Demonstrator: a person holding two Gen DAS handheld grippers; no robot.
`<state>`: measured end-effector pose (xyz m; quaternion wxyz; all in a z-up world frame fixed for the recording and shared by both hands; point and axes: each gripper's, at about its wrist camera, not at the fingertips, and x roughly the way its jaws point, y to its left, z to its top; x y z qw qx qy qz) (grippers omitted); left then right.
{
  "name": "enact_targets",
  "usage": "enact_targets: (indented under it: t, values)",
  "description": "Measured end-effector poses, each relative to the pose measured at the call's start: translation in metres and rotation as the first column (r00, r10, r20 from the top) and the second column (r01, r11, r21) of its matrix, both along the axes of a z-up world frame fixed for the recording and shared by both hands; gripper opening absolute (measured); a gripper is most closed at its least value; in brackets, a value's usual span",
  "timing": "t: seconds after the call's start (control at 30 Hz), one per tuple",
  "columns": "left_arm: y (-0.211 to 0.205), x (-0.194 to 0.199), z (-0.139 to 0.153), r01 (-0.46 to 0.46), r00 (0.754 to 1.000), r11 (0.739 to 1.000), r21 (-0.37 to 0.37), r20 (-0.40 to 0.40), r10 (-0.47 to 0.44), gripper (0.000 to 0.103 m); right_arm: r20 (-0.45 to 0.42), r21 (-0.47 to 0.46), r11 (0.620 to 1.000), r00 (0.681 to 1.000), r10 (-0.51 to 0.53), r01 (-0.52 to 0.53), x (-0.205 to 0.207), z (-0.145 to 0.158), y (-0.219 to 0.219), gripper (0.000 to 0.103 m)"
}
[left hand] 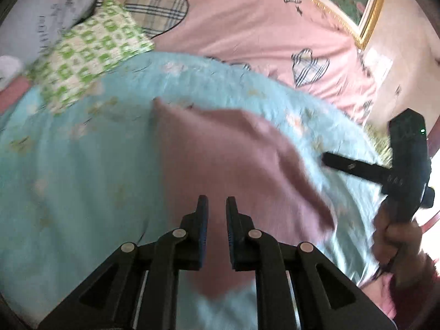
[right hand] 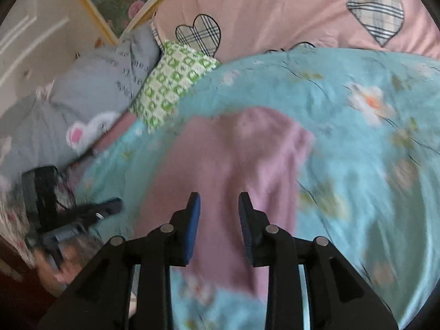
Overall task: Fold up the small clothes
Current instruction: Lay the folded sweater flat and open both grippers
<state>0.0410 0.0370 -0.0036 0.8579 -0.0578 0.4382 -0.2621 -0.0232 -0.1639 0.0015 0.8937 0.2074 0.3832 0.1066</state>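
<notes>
— Blur smears both views; what can you still make out?

— One dusty-pink cloth garment [left hand: 236,159] lying spread on the light-blue floral quilt [left hand: 82,165] that covers the bed. Its near end is cut off behind the gripper frames, and its seams or sleeves are too smeared to tell.

— And the jaws?

— Left gripper [left hand: 217,206]: jaws stand with a narrow gap, nothing between the pads, the garment lying below them. Right gripper [right hand: 219,202]: jaws a little wider apart, also empty, above the same garment.

— Anything else?

— A green-and-white checked pillow [right hand: 176,82] at the quilt's far edge, beside a grey printed cushion [right hand: 104,82]. Beyond lies a pink sheet with plaid hearts [right hand: 275,8]. A hand [left hand: 396,242] grips the right gripper's handle, partly cropped at the edge of the left view.
</notes>
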Motion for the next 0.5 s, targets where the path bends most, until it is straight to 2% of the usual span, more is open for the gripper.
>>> enact_targets:
  t: [0.07,0.1,0.17,0.2,0.27,0.3,0.37,0.47,0.5]
  values:
    - [-0.014,0.030,-0.014,0.011,0.998,0.999,-0.033,-0.061,-0.013,0.012,0.001,0.041,0.999,1.000,0.020,-0.020,0.032,-0.003,0.008,0.030]
    - [-0.023,0.045,-0.026,0.007,0.995,1.000,-0.020,-0.102,-0.009,0.012,-0.028,0.082,0.997,1.000,0.013,-0.010,0.052,-0.015,0.008,0.030]
    - [-0.036,0.070,-0.049,0.007,0.985,0.999,0.037,-0.175,-0.001,0.009,-0.103,0.105,0.994,0.995,-0.015,0.026,0.073,-0.038,0.001,0.029]
    - [-0.043,0.078,-0.058,0.018,0.982,0.997,0.069,-0.190,-0.005,0.009,-0.165,0.074,0.994,0.984,-0.068,0.081,0.085,-0.057,-0.009,0.021]
    - [-0.053,0.084,-0.062,0.034,0.984,0.994,0.101,-0.175,-0.016,0.009,-0.221,0.043,0.991,0.968,-0.115,0.127,0.095,-0.078,-0.024,0.000]
    - [-0.059,0.085,-0.061,0.029,0.986,0.992,0.120,-0.168,-0.009,0.009,-0.236,0.032,0.988,0.962,-0.138,0.150,0.099,-0.087,-0.034,0.000]
    - [-0.062,0.080,-0.055,0.026,0.989,0.991,0.132,-0.145,-0.007,0.008,-0.240,0.069,0.986,0.962,-0.133,0.154,0.102,-0.091,-0.041,0.000]
    - [-0.051,0.061,-0.040,0.031,0.993,0.995,0.099,-0.119,-0.019,0.009,-0.211,0.018,0.992,0.970,-0.121,0.128,0.094,-0.074,-0.031,0.000]
    - [-0.044,0.051,-0.033,0.036,0.993,0.996,0.081,-0.115,-0.027,0.010,-0.198,0.019,0.992,0.973,-0.120,0.126,0.090,-0.069,-0.028,0.003]
